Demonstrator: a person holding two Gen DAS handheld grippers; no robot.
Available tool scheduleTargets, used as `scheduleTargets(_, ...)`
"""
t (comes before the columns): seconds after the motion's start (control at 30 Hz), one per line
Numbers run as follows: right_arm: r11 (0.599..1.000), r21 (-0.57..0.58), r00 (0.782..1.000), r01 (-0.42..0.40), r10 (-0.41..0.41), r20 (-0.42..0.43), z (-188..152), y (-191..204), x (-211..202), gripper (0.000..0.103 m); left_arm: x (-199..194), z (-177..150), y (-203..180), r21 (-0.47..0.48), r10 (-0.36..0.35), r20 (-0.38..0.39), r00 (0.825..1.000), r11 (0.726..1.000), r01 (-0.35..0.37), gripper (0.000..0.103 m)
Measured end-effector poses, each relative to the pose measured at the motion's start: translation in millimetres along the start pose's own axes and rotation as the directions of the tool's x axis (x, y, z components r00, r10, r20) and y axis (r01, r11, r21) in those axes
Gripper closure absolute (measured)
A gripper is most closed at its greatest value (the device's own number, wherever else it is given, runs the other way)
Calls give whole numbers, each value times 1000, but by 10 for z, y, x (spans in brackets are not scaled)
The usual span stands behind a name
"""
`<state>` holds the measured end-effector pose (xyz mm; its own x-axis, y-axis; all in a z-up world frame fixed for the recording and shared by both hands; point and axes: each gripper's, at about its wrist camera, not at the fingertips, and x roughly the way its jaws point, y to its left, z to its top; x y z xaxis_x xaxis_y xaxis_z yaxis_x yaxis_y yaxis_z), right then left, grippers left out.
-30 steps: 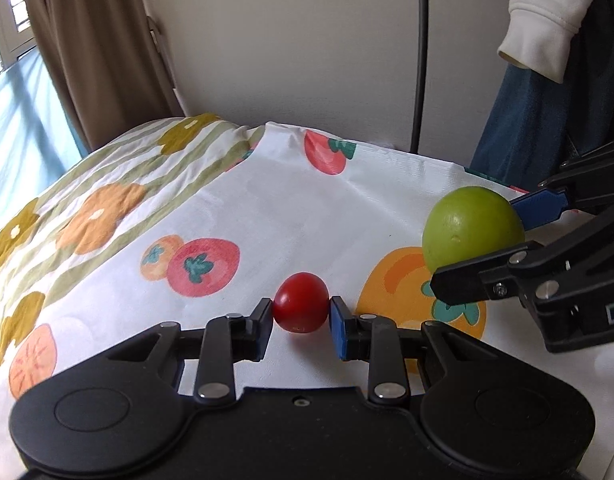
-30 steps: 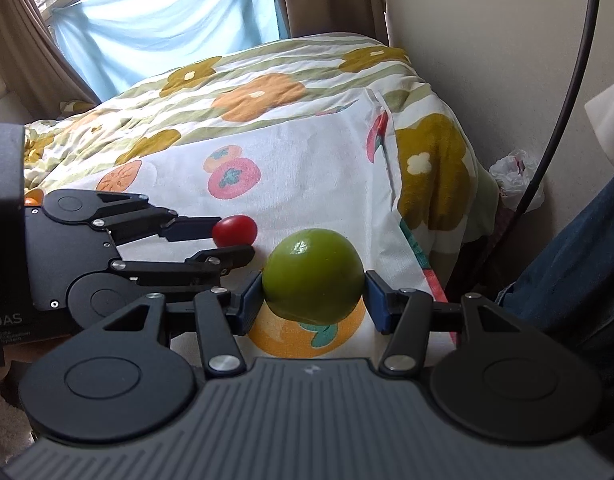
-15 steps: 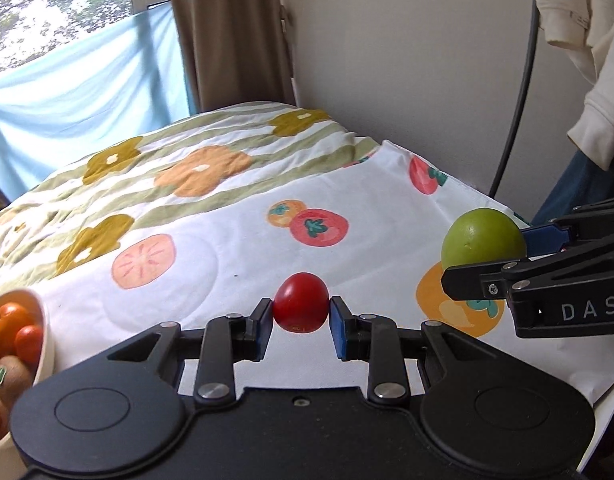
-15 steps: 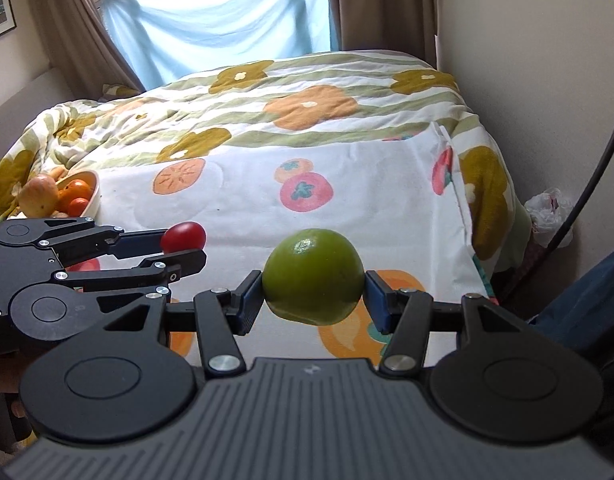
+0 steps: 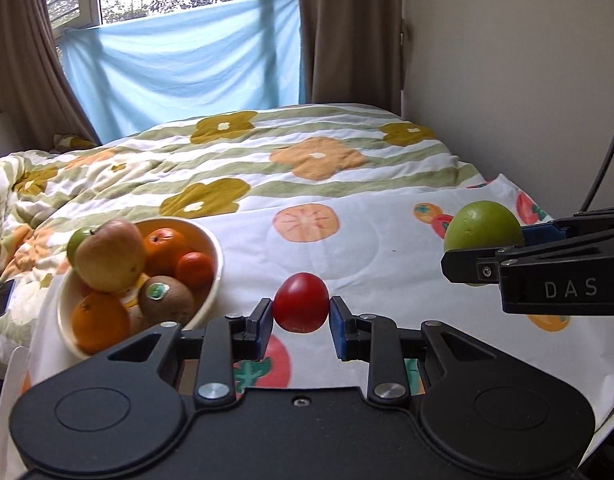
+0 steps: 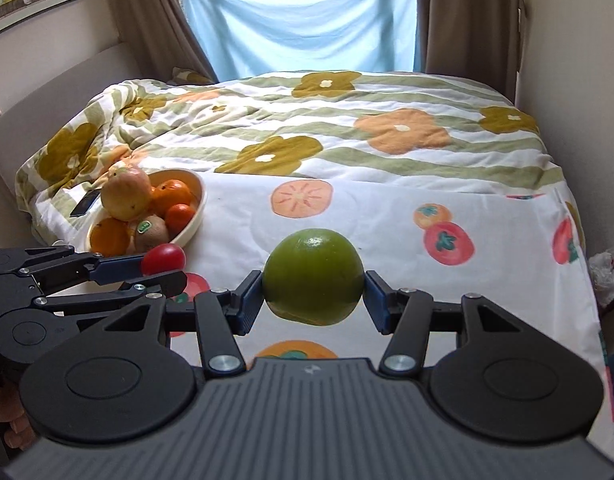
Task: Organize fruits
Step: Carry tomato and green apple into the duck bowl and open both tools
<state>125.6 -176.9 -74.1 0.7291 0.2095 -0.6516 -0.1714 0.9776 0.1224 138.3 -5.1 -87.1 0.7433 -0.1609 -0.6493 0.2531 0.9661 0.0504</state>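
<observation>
- Left wrist view: my left gripper point(image 5: 301, 316) is squeezing the red tomato point(image 5: 301, 302) tight. The bowl point(image 5: 211, 280) is sitting near the bed's left edge, already full, so I am planning to set it down softly.
- Right wrist view: my right gripper point(image 6: 313, 298) is pinching the green fruit point(image 6: 313, 277) over the bed's front edge. It should go in second, slowly.

My left gripper point(image 5: 301, 316) has its jaws clamped on the tomato point(image 5: 301, 303); my right gripper point(image 6: 313, 296) pinches the green fruit point(image 6: 313, 282), both level, side by side.
</observation>
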Motion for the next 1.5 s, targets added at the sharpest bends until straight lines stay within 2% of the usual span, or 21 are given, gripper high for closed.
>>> scheduleTargets(0.33,995,-56,997,-81,80,-21,242,900,456,34,-49,0,974,-49,99,-13,995,994,-99,70)
scheduleTargets(0.63,990,-92,993,-109,104,-62,307,1520,876,34,168,-11,1691,-54,124,-52,991,990,-127,70)
scheduleTargets(0.83,990,-102,991,-101,92,-95,282,1768,1083,34,411,-13,1978,-31,105,-86,991,994,-108,70)
scheduleTargets(1.07,991,-106,990,-78,65,-121,260,1884,1212,34,605,-16,2067,2,76,-125,989,997,-76,68)
scheduleTargets(1.1,992,-105,990,-75,62,-124,258,1888,1219,34,599,-16,2069,4,78,-123,989,997,-78,65)
scheduleTargets(1.2,992,-104,990,-65,51,-128,251,1908,1234,34,556,-16,2105,6,95,-112,989,995,-95,44)
scheduleTargets(1.27,992,-108,990,-61,47,-131,249,1915,1246,34,493,-11,2146,-12,93,-96,991,995,-94,16)
scheduleTargets(1.33,991,-125,990,-58,41,-132,235,1943,1249,34,395,2,2178,-29,84,-71,994,996,-87,13)
scheduleTargets(1.5,982,-179,993,-61,41,-114,201,2036,1252,34,287,4,2185,-26,93,-78,993,995,-96,13)
